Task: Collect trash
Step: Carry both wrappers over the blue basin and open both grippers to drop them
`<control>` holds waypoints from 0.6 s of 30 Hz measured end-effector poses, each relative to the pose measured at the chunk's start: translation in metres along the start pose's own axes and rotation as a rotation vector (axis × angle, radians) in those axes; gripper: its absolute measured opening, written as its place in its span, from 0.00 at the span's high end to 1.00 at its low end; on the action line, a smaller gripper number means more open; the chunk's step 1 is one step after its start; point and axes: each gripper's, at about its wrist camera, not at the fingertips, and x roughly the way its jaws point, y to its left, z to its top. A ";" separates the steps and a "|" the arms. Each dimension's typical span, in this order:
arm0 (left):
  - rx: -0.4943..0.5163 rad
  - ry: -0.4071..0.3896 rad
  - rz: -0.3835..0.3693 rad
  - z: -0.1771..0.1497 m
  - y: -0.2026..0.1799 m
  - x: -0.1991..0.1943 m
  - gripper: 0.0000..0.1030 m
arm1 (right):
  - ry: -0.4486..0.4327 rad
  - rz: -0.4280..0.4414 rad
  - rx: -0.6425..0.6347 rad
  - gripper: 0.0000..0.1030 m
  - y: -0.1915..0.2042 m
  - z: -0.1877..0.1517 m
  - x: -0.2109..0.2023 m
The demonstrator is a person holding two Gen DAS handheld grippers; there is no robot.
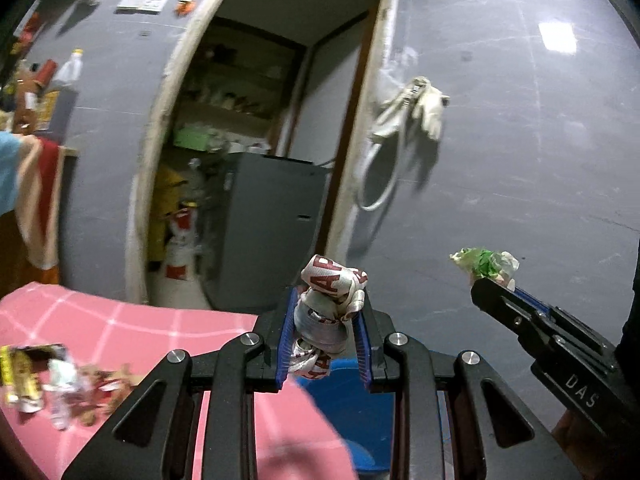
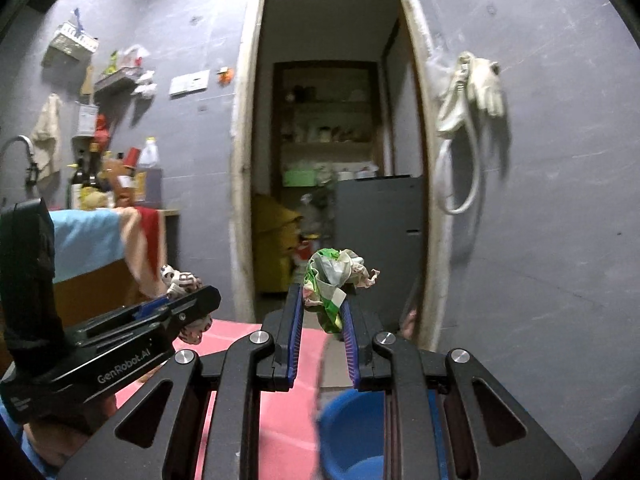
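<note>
grey wall [image 1: 520, 160], open doorway behind. left wrist view: left gripper [image 1: 326, 320] clamped on crumpled white-red wrapper [image 1: 330, 304], red letters partly readable, "ap"; held above blue bin [image 1: 352, 412], likely for drop. more litter [image 1: 60, 384] on pink cloth [image 1: 120, 320]. right gripper [image 1: 490, 280] marked "das".

right wrist view: right gripper [image 2: 322, 312] pinching green-white wrapper [image 2: 332, 284] over blue bin [image 2: 352, 428]. left gripper [image 2: 188, 300] reads "genrobot.ai".

You are in a lived-in home kitchen: a faucet [image 2: 18, 144] curves over a cluttered counter of bottles [image 2: 86, 176], work gloves [image 2: 478, 88] hang on the grey wall, and a doorway [image 2: 332, 140] opens onto pantry shelves [image 2: 324, 136].
</note>
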 end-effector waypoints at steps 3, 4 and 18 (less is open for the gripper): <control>0.004 0.020 -0.032 -0.002 -0.014 0.018 0.78 | 0.013 -0.042 0.012 0.83 -0.017 -0.007 0.002; 0.002 0.036 -0.043 -0.004 -0.017 0.026 0.78 | 0.025 -0.059 0.022 0.83 -0.024 -0.011 0.005; -0.001 0.346 -0.051 -0.044 -0.034 0.119 0.76 | 0.228 -0.119 0.157 0.82 -0.077 -0.068 0.038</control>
